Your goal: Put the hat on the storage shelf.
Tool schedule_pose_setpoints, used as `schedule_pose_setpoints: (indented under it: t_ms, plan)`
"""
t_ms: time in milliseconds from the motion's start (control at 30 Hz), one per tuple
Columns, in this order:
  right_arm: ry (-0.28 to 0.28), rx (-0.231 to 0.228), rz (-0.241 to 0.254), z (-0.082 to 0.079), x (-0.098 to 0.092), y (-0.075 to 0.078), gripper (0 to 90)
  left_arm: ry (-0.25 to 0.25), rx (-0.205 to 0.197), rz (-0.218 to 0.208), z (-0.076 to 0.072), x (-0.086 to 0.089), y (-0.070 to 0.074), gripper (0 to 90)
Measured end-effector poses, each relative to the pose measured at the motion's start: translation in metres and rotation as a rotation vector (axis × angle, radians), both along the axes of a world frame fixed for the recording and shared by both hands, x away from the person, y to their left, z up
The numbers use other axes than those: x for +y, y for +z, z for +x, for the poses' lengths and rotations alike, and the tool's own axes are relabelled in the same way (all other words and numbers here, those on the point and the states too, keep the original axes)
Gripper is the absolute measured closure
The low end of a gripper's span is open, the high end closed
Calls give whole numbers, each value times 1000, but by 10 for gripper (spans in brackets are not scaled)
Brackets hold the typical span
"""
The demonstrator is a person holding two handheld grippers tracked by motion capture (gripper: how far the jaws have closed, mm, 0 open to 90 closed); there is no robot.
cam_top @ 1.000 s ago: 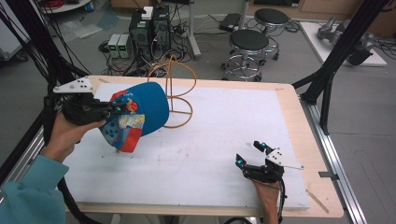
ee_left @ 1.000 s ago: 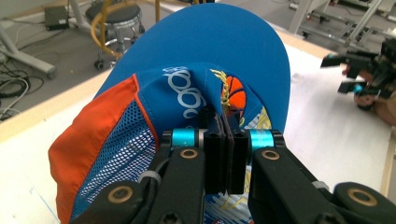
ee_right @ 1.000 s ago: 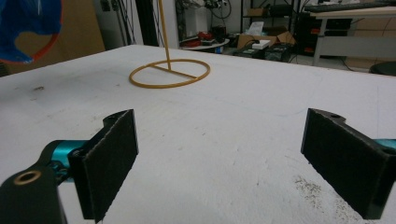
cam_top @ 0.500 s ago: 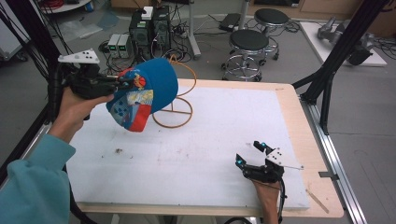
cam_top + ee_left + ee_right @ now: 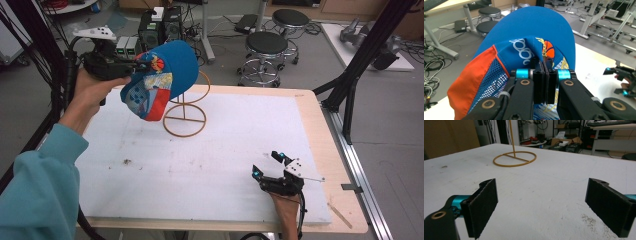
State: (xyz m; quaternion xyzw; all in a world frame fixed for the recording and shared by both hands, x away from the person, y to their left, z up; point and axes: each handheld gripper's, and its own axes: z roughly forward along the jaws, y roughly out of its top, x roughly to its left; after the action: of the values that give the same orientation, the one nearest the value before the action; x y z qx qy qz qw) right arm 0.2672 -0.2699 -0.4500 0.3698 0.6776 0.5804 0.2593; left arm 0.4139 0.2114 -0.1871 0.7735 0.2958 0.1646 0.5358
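A blue cap [image 5: 172, 67] with an orange-red mesh back and a printed front hangs in the air at the far left. My left gripper [image 5: 136, 67] is shut on it; in the left gripper view the jaws pinch the cap [image 5: 534, 27] fabric just behind the brim at the left gripper [image 5: 544, 72]. The cap hides the top of a yellow wire stand [image 5: 184, 120], whose ring base rests on the white table [image 5: 225, 150]. My right gripper [image 5: 268, 164] rests near the front right of the table, open with nothing between its jaws. In its own view the right gripper [image 5: 544, 195] faces the stand [image 5: 514, 158].
Black frame posts rise at the table's left and right edges. Two stools [image 5: 262, 45], computer boxes [image 5: 160, 25] and cables stand on the floor beyond the far edge. A wooden border [image 5: 325, 150] runs along the table's right side.
My left hand has lifted the cap up and a little right, from beside the stand to over its top. The right gripper has stayed still.
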Motion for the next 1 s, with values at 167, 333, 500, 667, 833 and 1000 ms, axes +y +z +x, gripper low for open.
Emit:
schedule_pose_setpoints:
  t_ms: [167,333,500,667,833,1000]
  plan:
    - [0,-1,0,0,0,0,99,-2,6,22,16,-19,4,883]
    - [1,-1,0,0,0,0,99,-25,4,1,31,-40,9,883]
    - [3,0,-2,0,0,0,99,-42,0,8,40,-57,12,883]
    - [5,0,-6,0,1,0,99,-46,13,6,49,-70,7,883]
    - [3,5,-1,-1,1,0,99,-43,20,-6,59,-82,3,883]
    - [4,2,-3,0,0,0,99,-40,28,-10,68,-94,-1,883]
